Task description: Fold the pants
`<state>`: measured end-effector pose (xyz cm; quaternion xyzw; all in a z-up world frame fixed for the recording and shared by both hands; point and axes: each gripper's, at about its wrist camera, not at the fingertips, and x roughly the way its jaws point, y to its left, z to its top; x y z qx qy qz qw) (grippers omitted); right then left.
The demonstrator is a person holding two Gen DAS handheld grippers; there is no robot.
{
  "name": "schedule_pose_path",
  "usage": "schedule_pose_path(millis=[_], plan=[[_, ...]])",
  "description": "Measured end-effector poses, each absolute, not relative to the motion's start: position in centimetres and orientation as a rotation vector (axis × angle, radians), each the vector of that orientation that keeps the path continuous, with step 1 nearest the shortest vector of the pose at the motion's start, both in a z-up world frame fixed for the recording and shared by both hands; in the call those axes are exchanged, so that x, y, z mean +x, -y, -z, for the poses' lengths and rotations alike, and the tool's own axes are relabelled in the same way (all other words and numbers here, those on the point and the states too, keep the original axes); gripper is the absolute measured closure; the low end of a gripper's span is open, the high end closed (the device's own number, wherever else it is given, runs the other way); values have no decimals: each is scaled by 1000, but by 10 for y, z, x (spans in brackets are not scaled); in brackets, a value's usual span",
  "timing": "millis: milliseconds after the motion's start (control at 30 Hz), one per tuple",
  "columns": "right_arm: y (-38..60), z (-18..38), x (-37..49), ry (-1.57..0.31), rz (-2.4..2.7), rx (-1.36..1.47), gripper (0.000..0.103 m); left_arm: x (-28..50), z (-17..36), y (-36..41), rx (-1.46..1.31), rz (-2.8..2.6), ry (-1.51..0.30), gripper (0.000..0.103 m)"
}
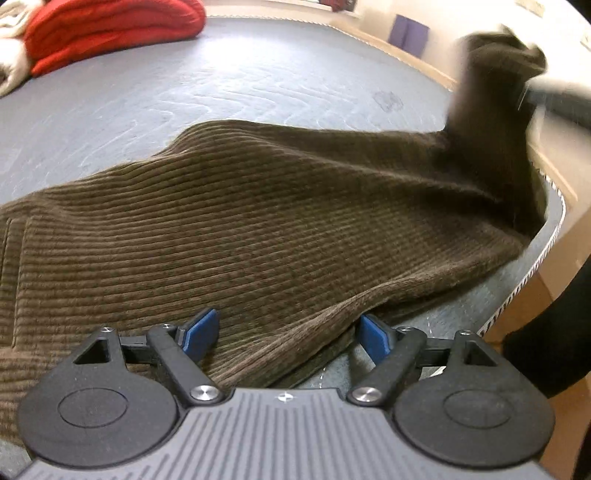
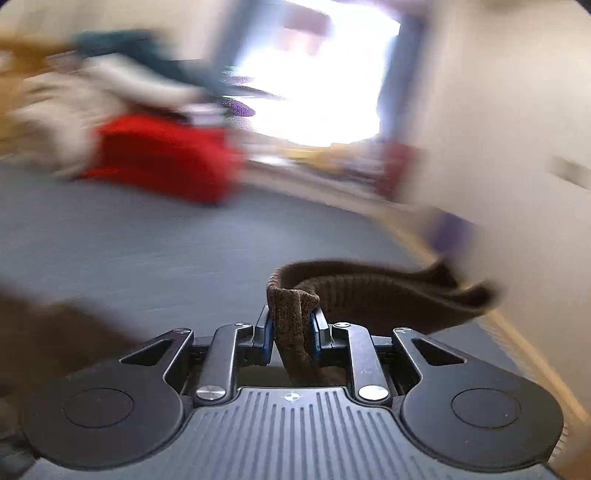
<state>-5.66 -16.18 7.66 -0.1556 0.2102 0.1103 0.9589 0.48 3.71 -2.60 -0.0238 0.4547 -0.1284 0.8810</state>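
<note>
Brown corduroy pants lie spread on the grey mattress. One end of the cloth rises blurred at the upper right of the left wrist view. My left gripper hovers open just over the near edge of the pants, its blue pads wide apart with the cloth's edge beneath them. In the right wrist view my right gripper is shut on a bunched fold of the brown pants. The lifted cloth trails off to the right above the mattress; that view is motion-blurred.
A red blanket and pale bedding are piled at the far left of the mattress. The mattress edge curves along the right, with a wooden floor and cream wall beyond. A purple object stands by the far wall.
</note>
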Motion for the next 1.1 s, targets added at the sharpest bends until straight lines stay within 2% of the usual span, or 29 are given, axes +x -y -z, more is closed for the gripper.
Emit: schedule_pose_path(millis=[67, 100, 200, 333, 467, 533, 567, 633, 667, 733, 833, 967, 1100], plan=[[116, -49, -77, -520, -401, -378, 79, 4, 25, -43, -87, 275, -968, 17], [99, -34, -85, -584, -462, -392, 79, 4, 26, -47, -102, 285, -990, 21], [84, -13, -96, -742, -526, -366, 76, -2, 23, -57, -103, 314, -1025, 19], [111, -33, -92, -754, -585, -278, 72, -8, 11, -77, -252, 385, -1044, 19], [144, -44, -85, -758, -574, -174, 68, -11, -2, -83, -273, 365, -970, 22], [151, -43, -82, -759, -543, -130, 68, -7, 0, -85, -287, 340, -960, 40], [153, -39, -81, -762, -534, -107, 68, -6, 3, -85, -295, 332, -970, 45], [159, -32, -75, -766, -535, -79, 66, 0, 18, -81, -278, 318, -1058, 65], [157, -28, -74, -768, -537, -87, 63, 1, 28, -77, -241, 317, -1119, 66], [145, -15, -71, -793, -543, -119, 57, -3, 24, -67, -160, 339, -1100, 64], [129, 12, -69, -964, -611, -181, 56, -4, 23, -68, -203, 353, -1096, 58], [127, 1, -74, -939, -643, -200, 58, 0, 14, -79, -304, 321, -1048, 56], [145, -14, -70, -890, -571, -97, 58, 20, -5, -78, -360, 298, -942, 41]])
